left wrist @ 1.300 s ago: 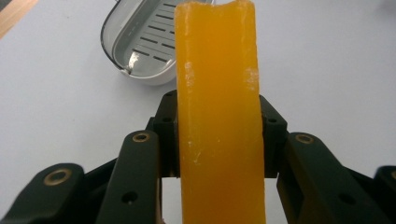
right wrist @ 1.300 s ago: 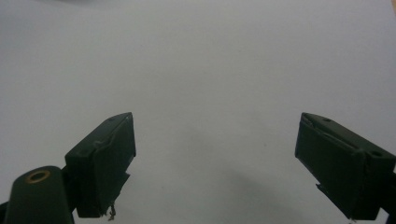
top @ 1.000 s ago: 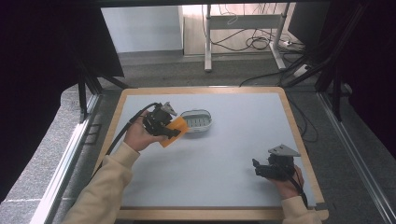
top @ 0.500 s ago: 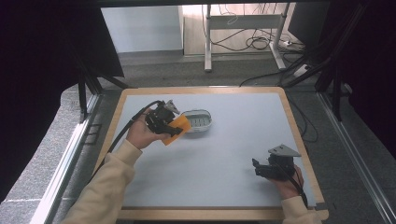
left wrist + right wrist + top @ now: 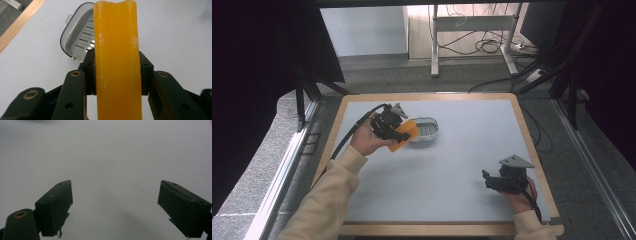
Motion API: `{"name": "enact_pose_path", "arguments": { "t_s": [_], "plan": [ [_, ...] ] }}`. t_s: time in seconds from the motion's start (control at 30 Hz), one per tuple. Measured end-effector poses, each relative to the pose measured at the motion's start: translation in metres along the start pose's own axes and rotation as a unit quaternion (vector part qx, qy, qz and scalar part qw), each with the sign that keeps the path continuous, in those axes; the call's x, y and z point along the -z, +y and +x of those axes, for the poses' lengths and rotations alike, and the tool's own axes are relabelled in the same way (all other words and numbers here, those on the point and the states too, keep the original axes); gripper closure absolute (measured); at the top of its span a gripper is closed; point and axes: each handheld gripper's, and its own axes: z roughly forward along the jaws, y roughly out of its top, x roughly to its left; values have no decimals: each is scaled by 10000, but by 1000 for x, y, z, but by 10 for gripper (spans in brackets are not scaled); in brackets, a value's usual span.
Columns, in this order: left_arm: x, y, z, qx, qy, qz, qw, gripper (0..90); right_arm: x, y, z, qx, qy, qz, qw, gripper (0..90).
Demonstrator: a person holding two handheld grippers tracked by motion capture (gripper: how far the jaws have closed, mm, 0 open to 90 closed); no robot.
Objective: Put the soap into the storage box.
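An orange soap bar (image 5: 117, 60) stands on edge between the jaws of my left gripper (image 5: 116, 71), which is shut on it. In the high view that gripper (image 5: 398, 131) holds the orange soap bar (image 5: 402, 135) just left of a grey soap dish (image 5: 424, 129) with a slotted floor, touching or overlapping its left rim. The soap dish (image 5: 78, 40) lies on the table behind the bar, partly hidden by it. My right gripper (image 5: 116, 207) is open over bare white table, nothing between its jaws. It rests at the front right (image 5: 492, 181) in the high view.
The white table top (image 5: 452, 165) has a wooden rim (image 5: 532, 145). Black cables trail from both grippers. Beyond the far edge there are a grey floor, desk legs and loose cables. Dark frame posts stand on both sides.
My left gripper has carried the orange bar a little to the right, closer to the soap dish. The right gripper has stayed where it was.
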Motion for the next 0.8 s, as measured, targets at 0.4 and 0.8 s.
{"name": "enact_pose_path", "arguments": {
  "t_s": [0.4, 0.8],
  "plan": [
    [-3, 5, 9, -25, 97, 20, 9999, 620, -1, 0, 0, 23, -5, 18, 10000, 128],
    [-12, 14, 13, -170, -39, 41, 9998, 619, -1, 0, 0, 40, 4, 33, 10000, 129]
  ]
}}
